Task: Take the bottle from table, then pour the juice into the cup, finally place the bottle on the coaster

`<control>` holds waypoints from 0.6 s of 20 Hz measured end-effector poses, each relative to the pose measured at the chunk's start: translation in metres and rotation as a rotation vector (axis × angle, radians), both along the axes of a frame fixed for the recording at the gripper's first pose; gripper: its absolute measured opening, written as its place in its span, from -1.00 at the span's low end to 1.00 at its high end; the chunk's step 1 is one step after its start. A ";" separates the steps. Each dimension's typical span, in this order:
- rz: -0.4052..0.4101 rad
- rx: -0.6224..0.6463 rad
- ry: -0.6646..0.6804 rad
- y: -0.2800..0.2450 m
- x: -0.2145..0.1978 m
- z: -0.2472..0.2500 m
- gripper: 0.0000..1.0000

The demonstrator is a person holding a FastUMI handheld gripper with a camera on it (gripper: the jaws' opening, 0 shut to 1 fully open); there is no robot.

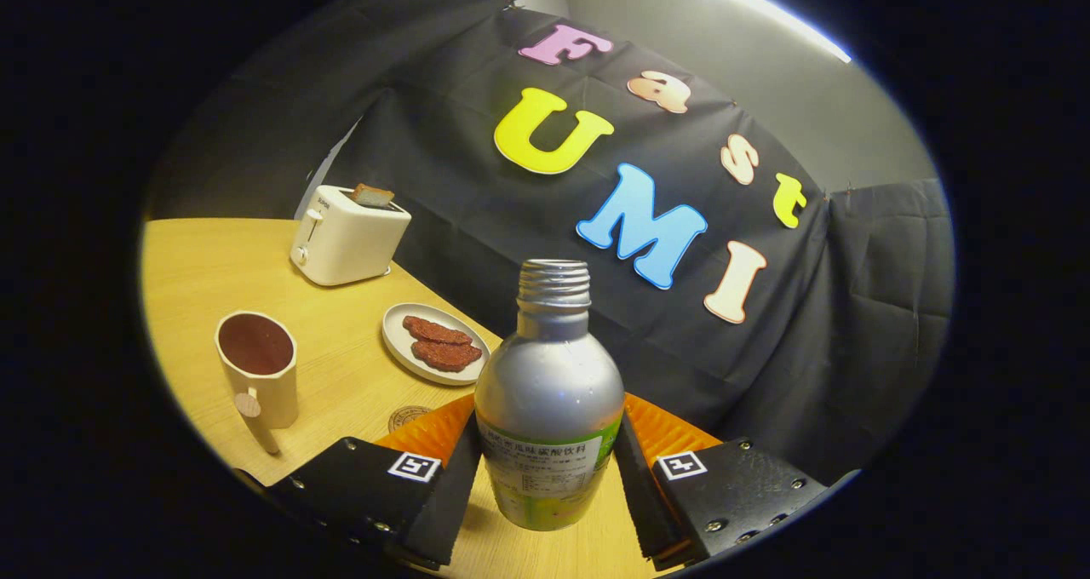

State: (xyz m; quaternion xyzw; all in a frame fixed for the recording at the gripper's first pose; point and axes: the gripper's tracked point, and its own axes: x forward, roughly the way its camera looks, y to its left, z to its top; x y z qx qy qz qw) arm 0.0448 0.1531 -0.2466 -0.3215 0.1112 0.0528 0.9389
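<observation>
A silver metal bottle [549, 392] with a green-and-white label and an uncapped threaded neck stands between my fingers, and my gripper [545, 468] is shut on its lower body. The view is tilted, and the bottle looks lifted a little above the wooden table [341, 375]. A cream cup [258, 366] with a wooden handle stands to the left beyond the fingers, its inside dark. A small round brown coaster [409, 415] lies on the table just past the left finger, partly hidden by it.
A white plate [398, 323] with two reddish-brown slices sits between the cup and the bottle. Behind it stands a cream toaster [347, 237] with a slice of bread sticking out. Black cloth forms the wall right behind the table.
</observation>
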 end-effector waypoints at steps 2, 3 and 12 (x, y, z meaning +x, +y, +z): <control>0.041 -0.062 0.010 0.008 0.001 -0.002 0.56; 0.063 -0.086 0.027 0.013 -0.001 -0.008 0.56; 0.198 -0.353 0.098 0.051 -0.011 -0.042 0.56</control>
